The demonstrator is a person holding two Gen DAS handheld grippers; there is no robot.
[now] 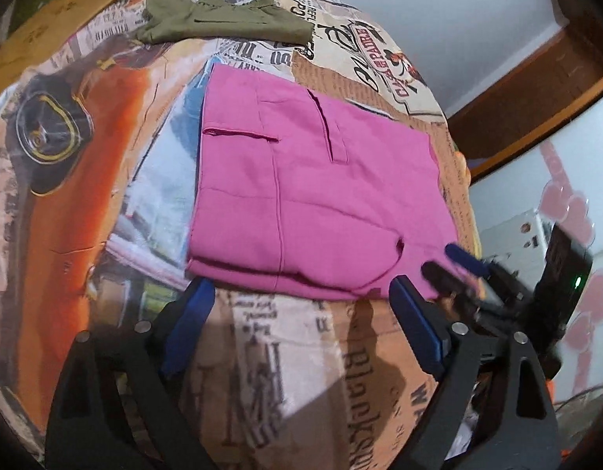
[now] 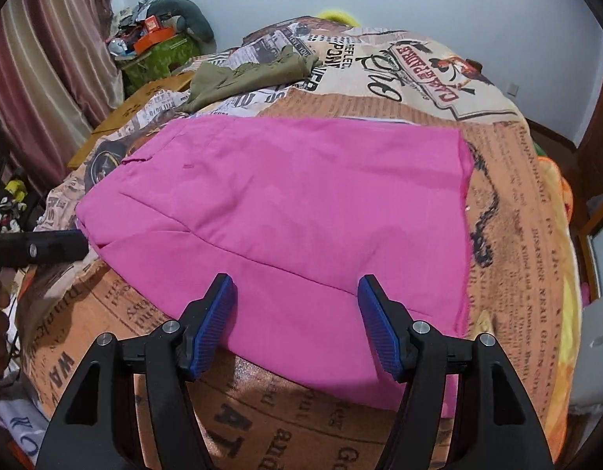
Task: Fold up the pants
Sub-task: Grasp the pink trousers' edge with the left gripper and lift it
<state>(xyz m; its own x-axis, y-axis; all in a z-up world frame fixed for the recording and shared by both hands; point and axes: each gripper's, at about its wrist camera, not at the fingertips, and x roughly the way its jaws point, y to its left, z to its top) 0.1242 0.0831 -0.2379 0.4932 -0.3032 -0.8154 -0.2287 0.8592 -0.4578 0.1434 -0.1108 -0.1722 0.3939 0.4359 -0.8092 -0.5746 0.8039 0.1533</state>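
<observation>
Pink pants [image 1: 313,196] lie folded in a flat rectangle on the printed bedspread [image 1: 86,203]; they also fill the middle of the right wrist view [image 2: 293,203]. My left gripper [image 1: 301,290] is open and empty, its blue pads just at the near folded edge. My right gripper [image 2: 297,286] is open and empty, hovering over the near edge of the pants. The right gripper also shows in the left wrist view [image 1: 454,262] at the pants' near right corner. The left gripper's tip shows at the left of the right wrist view [image 2: 47,248].
Olive-green pants [image 1: 223,19] lie folded at the far side of the bed, also in the right wrist view [image 2: 250,72]. A cluttered green box [image 2: 160,55] and curtain [image 2: 39,78] stand far left. The bed's right edge [image 2: 556,235] drops toward a wooden frame [image 1: 536,90].
</observation>
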